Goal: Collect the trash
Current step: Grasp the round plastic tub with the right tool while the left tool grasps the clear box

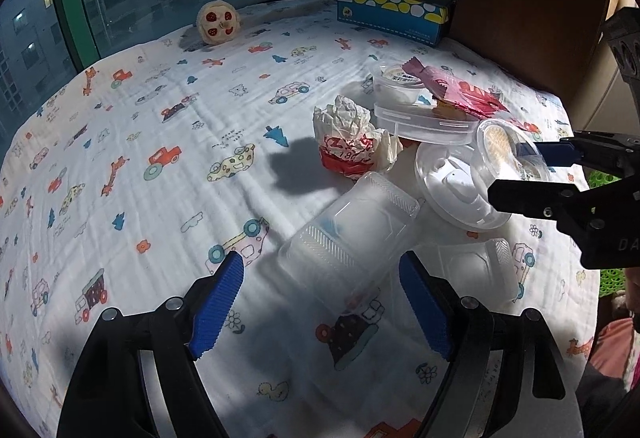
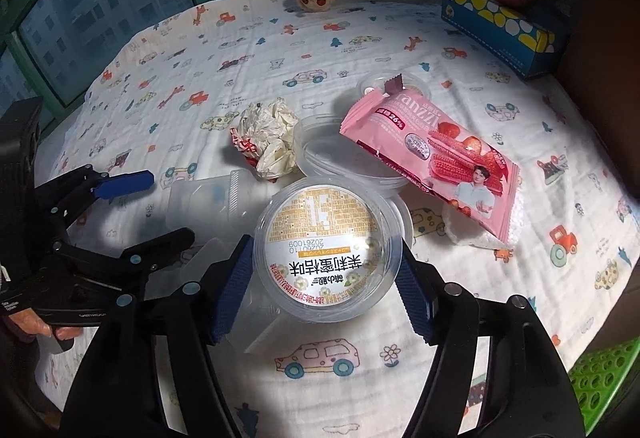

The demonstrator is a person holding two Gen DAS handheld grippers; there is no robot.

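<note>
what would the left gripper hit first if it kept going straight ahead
Most likely the clear plastic box lying tilted on the cloth. The left gripper is open, and the box's near end already sits between its fingers. Beyond it lies the crumpled wrapper. Depth is hard to judge through the fisheye.

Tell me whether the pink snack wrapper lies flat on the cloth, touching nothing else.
No: in the right wrist view the pink snack wrapper rests across the rim of a clear plastic tub, not flat on the cloth.

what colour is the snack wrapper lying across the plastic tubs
Pink, with strawberry wafer pictures and a man printed on it; the snack wrapper shows best in the right wrist view.
</note>
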